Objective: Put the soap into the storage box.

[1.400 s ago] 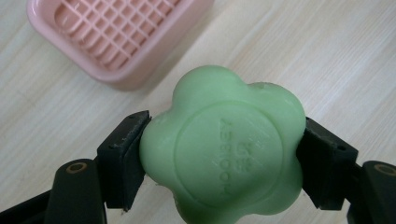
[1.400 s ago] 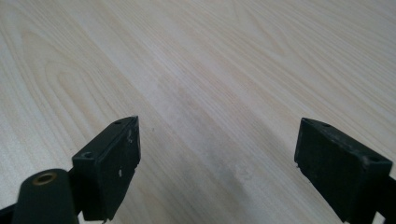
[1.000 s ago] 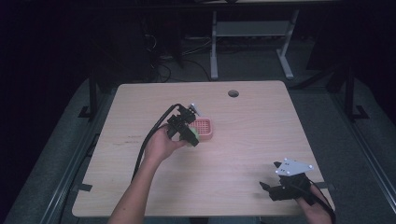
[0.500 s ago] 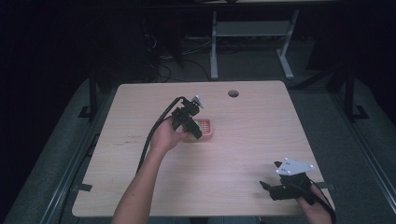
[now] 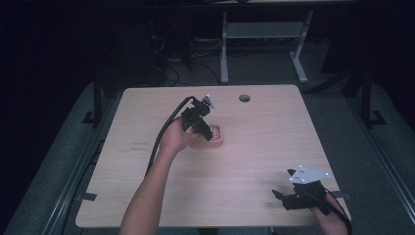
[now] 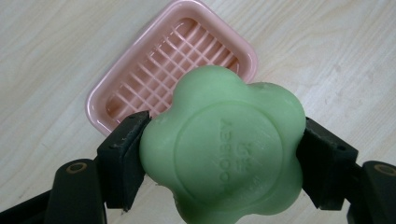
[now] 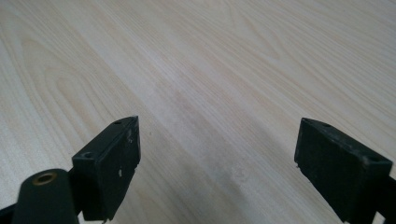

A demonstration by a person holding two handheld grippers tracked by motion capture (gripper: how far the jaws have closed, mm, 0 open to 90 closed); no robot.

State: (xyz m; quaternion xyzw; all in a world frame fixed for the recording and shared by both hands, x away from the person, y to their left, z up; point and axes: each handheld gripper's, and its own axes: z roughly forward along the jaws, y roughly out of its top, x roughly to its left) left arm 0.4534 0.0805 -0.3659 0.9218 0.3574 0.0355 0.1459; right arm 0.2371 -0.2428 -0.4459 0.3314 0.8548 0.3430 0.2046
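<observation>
A green flower-shaped soap bar [image 6: 222, 149] is clamped between the jaws of my left gripper [image 6: 219, 156], held just above a pink soap dish [image 6: 170, 70] with a grid floor. In the high view the left gripper [image 5: 201, 128] hangs over the left part of the pink dish [image 5: 218, 138] near the table's middle, tilted down, and a sliver of green shows between its jaws. My right gripper [image 5: 284, 196] rests near the table's front right corner. Its jaws stand wide apart over bare wood in the right gripper view [image 7: 217, 172].
The light wooden table [image 5: 254, 161] has a round cable hole [image 5: 244, 98] at the back. Dark floor, cables and a white desk frame [image 5: 264, 34] lie beyond the far edge. Metal rails run along both sides of the table.
My left gripper, with the soap in it, has moved back and a little right, from beside the dish to over it. The right gripper has stayed put.
</observation>
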